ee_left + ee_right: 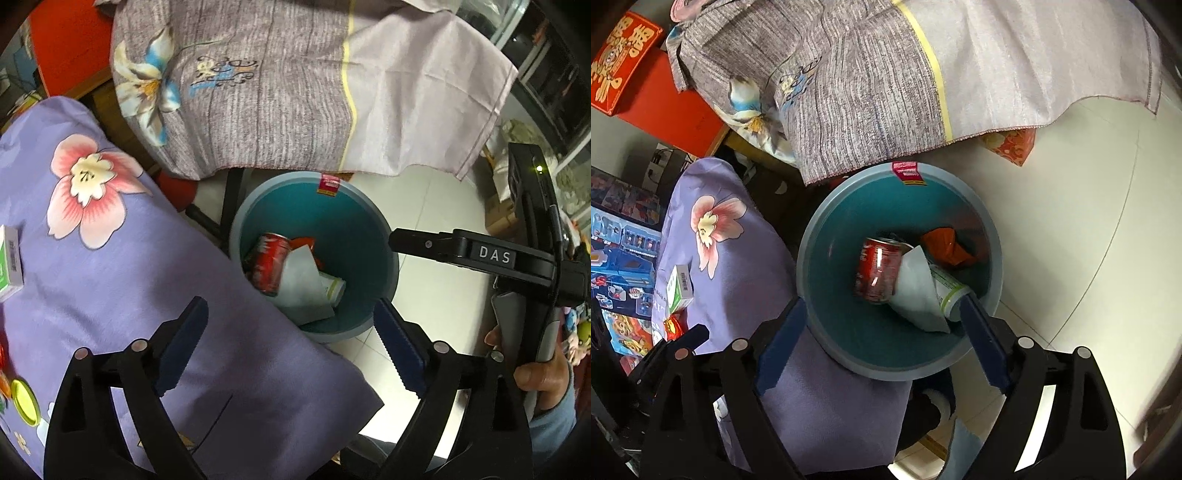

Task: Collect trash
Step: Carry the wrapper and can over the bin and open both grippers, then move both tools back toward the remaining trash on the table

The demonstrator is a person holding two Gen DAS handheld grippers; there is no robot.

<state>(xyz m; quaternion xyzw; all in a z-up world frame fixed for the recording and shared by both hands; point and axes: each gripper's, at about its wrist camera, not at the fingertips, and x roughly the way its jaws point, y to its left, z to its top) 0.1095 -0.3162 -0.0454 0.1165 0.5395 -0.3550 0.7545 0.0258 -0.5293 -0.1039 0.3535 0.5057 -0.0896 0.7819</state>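
White floor holds the bin point(812, 236) with trash; left claw point(291, 339) and right claw point(886, 332) gape wide, empty.

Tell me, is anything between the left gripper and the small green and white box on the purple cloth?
Nothing visible blocks it. The box lies in the open on the purple cloth, to the left of the open left gripper. Only bare cloth separates them.

The right gripper point(495, 254) carries a white "DAS" label; other printing is too blurred to read.
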